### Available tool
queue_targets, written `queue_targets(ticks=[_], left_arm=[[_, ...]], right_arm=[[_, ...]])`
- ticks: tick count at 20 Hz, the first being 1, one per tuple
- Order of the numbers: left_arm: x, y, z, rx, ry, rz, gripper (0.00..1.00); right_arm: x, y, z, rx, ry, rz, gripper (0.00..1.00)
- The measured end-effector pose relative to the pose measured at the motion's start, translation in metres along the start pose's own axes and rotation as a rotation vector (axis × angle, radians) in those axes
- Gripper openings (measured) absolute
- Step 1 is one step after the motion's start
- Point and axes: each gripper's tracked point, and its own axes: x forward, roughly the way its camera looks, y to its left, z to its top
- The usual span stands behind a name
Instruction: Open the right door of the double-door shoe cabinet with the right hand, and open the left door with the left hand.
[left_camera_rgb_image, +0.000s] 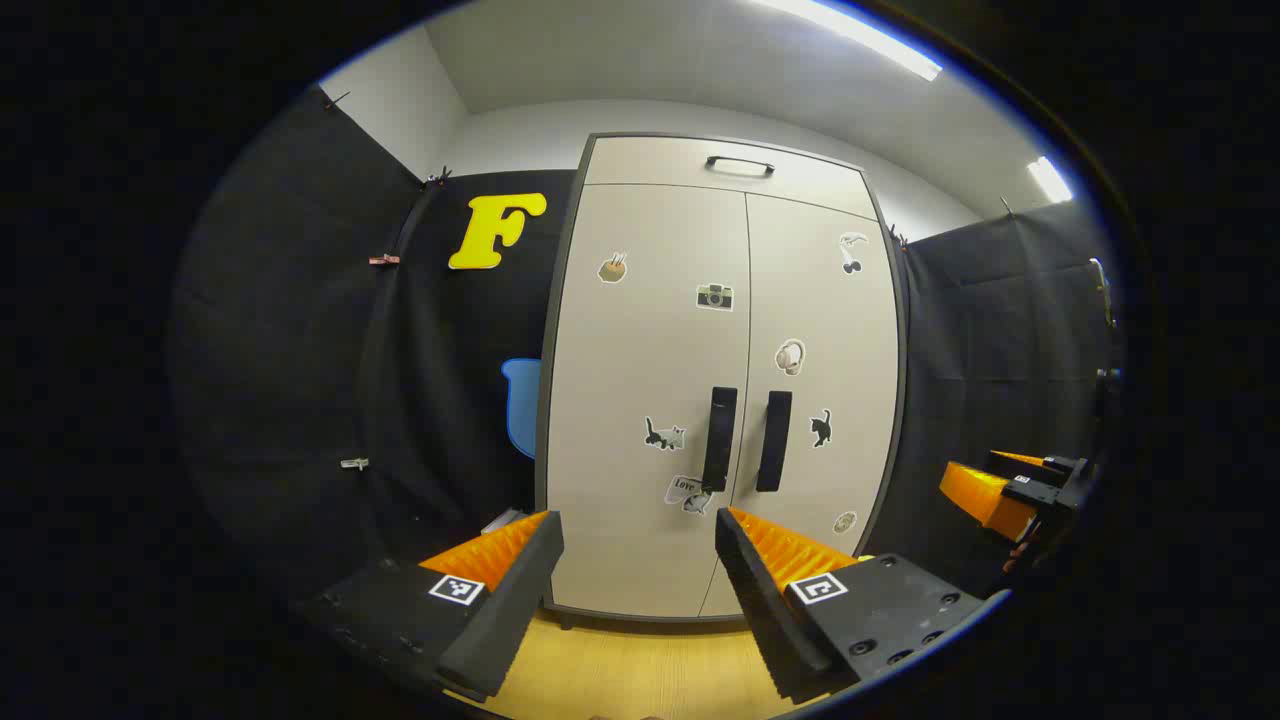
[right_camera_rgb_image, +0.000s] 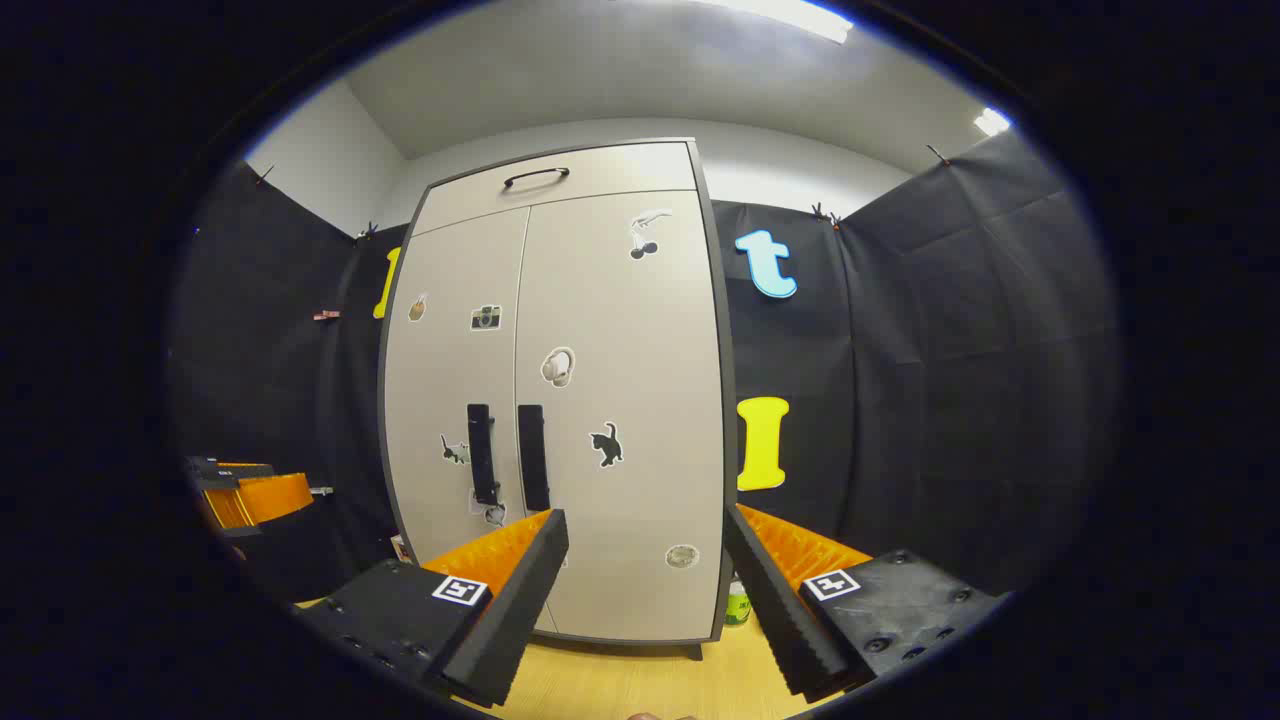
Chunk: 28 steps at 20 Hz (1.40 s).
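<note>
A tall beige shoe cabinet (left_camera_rgb_image: 720, 380) (right_camera_rgb_image: 560, 400) stands ahead with both doors closed. The left door (left_camera_rgb_image: 640, 400) (right_camera_rgb_image: 450, 400) and right door (left_camera_rgb_image: 830, 380) (right_camera_rgb_image: 620, 400) carry small stickers. Two dark vertical handles sit side by side near the middle seam: the left handle (left_camera_rgb_image: 719, 438) (right_camera_rgb_image: 481, 452) and the right handle (left_camera_rgb_image: 773, 440) (right_camera_rgb_image: 531, 457). My left gripper (left_camera_rgb_image: 638, 530) is open, some way short of the doors. My right gripper (right_camera_rgb_image: 645, 525) is open too, also short of the cabinet. The right gripper (left_camera_rgb_image: 1005, 490) shows at the far right of the left gripper view, and the left gripper (right_camera_rgb_image: 245, 495) at the far left of the right gripper view.
A top drawer with a dark handle (left_camera_rgb_image: 740, 165) (right_camera_rgb_image: 536, 177) sits above the doors. Black cloth walls flank the cabinet on both sides. Light wooden floor (left_camera_rgb_image: 640, 660) (right_camera_rgb_image: 640, 680) runs up to the cabinet's base. A small green object (right_camera_rgb_image: 737, 603) stands by the cabinet's right foot.
</note>
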Motion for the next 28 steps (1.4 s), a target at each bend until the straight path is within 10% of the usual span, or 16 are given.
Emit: queue_targets(ticks=[28], left_arm=[[0.0,0.038,-0.027,0.084,0.067,-0.066,0.95]], right_arm=[[0.022,0.079,-0.016,0.107,0.119,0.02,0.98]])
